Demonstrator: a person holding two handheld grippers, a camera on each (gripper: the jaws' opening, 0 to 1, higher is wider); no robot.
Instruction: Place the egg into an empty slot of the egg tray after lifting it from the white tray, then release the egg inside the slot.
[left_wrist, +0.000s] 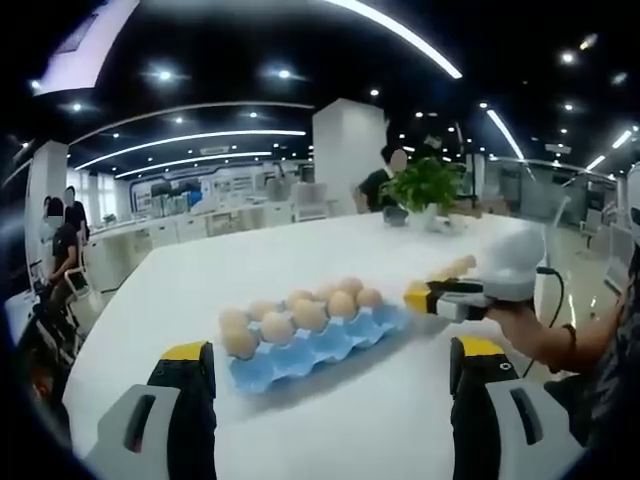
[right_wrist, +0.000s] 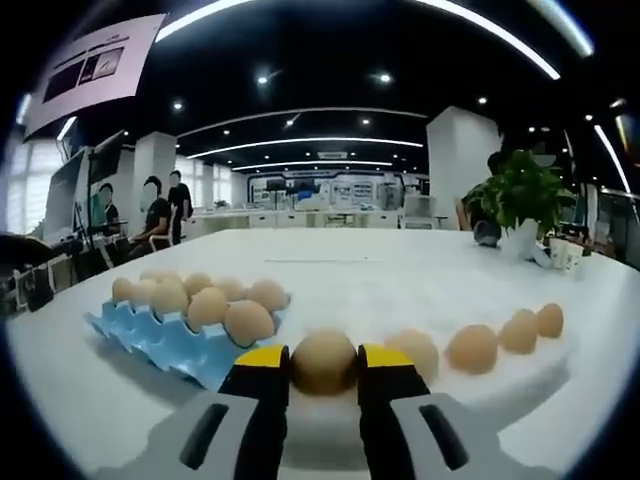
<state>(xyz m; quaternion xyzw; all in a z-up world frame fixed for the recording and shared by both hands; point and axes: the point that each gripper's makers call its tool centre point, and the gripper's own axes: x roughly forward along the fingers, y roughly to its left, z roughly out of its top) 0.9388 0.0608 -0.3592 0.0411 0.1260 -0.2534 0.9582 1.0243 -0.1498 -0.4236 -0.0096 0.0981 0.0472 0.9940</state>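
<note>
Right gripper (right_wrist: 323, 372) clamps egg (right_wrist: 323, 362) at its widest, over white tray (right_wrist: 520, 385). Shell brittle, smooth: squeeze lightly. Blue egg tray (right_wrist: 165, 345) at your ten o'clock. Left gripper (left_wrist: 330, 375) spread, empty.

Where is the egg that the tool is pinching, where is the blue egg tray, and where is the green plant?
pinched egg (right_wrist: 323, 362), right gripper view, middle of its shell.
blue egg tray (right_wrist: 165, 343), right gripper view, its near front wall.
green plant (right_wrist: 520, 190), right gripper view, its leaves.
</note>
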